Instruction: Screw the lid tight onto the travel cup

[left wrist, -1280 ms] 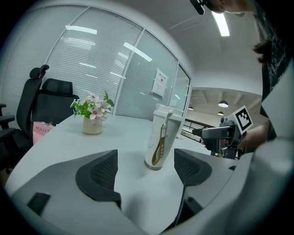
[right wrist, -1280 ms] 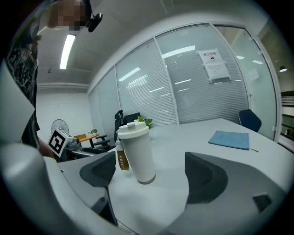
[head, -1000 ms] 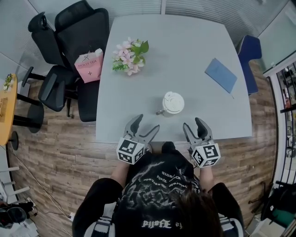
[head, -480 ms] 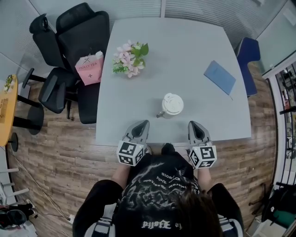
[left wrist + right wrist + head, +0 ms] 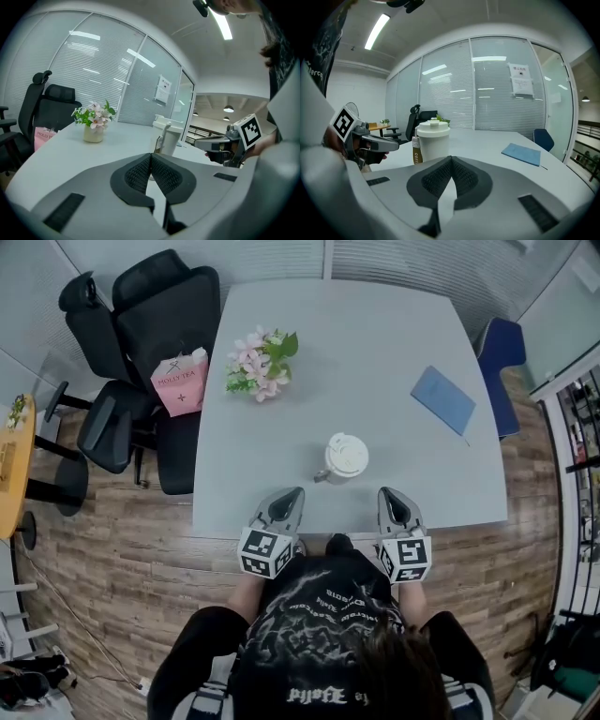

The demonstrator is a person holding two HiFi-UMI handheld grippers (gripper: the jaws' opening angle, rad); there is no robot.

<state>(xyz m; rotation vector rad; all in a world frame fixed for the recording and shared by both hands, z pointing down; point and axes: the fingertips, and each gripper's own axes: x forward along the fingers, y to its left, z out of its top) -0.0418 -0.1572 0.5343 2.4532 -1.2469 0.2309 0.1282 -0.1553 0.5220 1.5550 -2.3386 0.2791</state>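
Observation:
The white travel cup (image 5: 346, 457) stands upright near the front edge of the grey table (image 5: 281, 446), its white lid (image 5: 348, 452) sitting on top. My left gripper (image 5: 289, 497) hovers at the table's front edge, left of the cup and apart from it, shut on nothing. At the same edge my right gripper (image 5: 391, 497) is to the cup's right, also shut and empty. In the left gripper view the cup (image 5: 168, 137) rises just past the closed pads (image 5: 136, 173). From the right gripper view the cup (image 5: 431, 143) stands ahead and left of the closed pads (image 5: 464, 176).
A small pot of pink flowers (image 5: 262, 360) stands at the back left of the table. A blue notebook (image 5: 441, 399) lies at the right. Black office chairs (image 5: 141, 334) with a pink bag (image 5: 180, 381) stand left of the table; a blue chair (image 5: 502, 348) is at the right.
Both grippers were open a second ago and have shut with nothing between the jaws. The hands have stayed at the table's front edge; the cup has not moved.

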